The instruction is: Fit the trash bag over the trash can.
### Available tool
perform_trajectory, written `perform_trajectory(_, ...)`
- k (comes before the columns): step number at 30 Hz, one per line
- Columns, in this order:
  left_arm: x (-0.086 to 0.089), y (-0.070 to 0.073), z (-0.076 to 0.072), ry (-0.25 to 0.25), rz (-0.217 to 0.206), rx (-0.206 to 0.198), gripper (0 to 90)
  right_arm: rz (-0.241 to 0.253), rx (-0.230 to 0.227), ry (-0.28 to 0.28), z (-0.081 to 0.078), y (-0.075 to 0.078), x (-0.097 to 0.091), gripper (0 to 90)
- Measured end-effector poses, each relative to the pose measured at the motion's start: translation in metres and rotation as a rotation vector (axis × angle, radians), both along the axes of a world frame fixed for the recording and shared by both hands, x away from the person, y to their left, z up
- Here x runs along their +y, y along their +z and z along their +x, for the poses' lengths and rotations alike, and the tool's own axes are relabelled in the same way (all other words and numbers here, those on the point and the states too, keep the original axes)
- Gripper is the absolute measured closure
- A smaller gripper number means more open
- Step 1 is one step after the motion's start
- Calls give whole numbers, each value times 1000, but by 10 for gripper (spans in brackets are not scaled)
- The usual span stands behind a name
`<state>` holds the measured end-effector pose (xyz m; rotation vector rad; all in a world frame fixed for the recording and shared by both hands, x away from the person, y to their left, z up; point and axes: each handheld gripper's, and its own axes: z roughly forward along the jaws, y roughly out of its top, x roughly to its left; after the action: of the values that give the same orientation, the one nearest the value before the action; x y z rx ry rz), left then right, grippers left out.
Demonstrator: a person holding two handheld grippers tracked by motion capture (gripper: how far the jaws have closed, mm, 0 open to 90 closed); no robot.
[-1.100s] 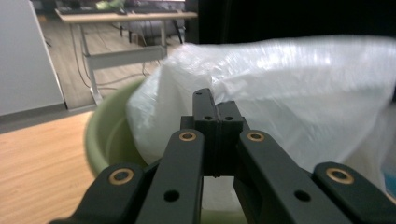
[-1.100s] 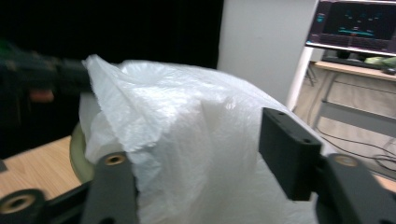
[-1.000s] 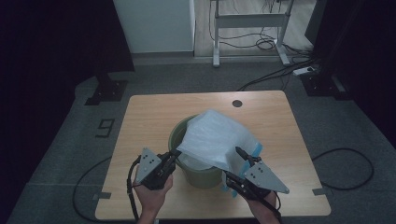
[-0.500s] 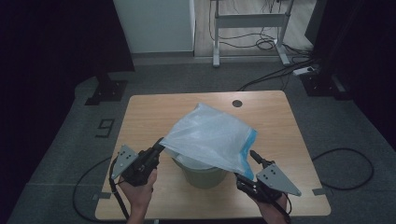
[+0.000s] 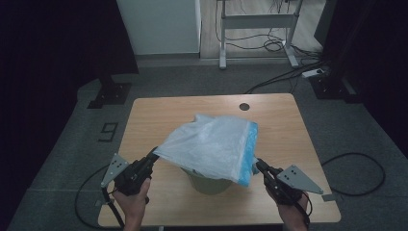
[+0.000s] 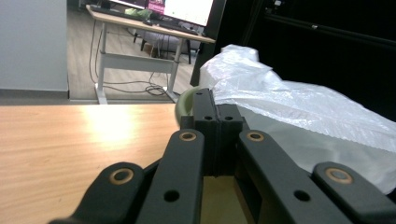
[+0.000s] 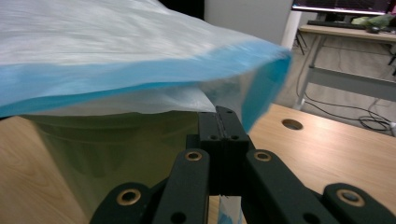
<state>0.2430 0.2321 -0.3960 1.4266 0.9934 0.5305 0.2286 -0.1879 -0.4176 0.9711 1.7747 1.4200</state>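
**Bag stretched over the bin**

The bag (image 5: pixel 211 147) hangs spread above the green bin (image 5: pixel 209 183) mid-table (image 5: pixel 144 115). Left gripper (image 5: pixel 153 156) and right gripper (image 5: pixel 258 166), low and angled inward, each pinch an edge. The right gripper view shows blue trim clamped.

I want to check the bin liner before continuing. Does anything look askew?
Yes. The plastic bag is stretched tilted above the green bin, not seated around its rim; its blue edge hangs at the right hand-held gripper.
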Motion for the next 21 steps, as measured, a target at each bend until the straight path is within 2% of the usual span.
perform_trajectory(5,7,-13,-4,-4,9,25,896,3,29,-24,6,-8,-12,877)
perform_trajectory(6,7,-15,-5,-5,8,30,896,10,38,-20,6,-10,-15,822)
perform_trajectory(7,8,-17,-6,-8,8,35,896,19,43,-16,6,-11,-16,727)
perform_trajectory(9,7,-21,-7,-14,18,40,896,35,42,-55,2,-12,-19,516)
perform_trajectory(12,3,-24,-9,-28,25,41,895,82,47,-93,-7,-7,-24,390)
perform_trajectory(15,1,-25,-10,-34,32,38,893,130,34,-101,-18,5,-30,363)
perform_trajectory(21,-1,-28,-12,-38,28,38,889,148,1,-53,-23,23,-21,315)
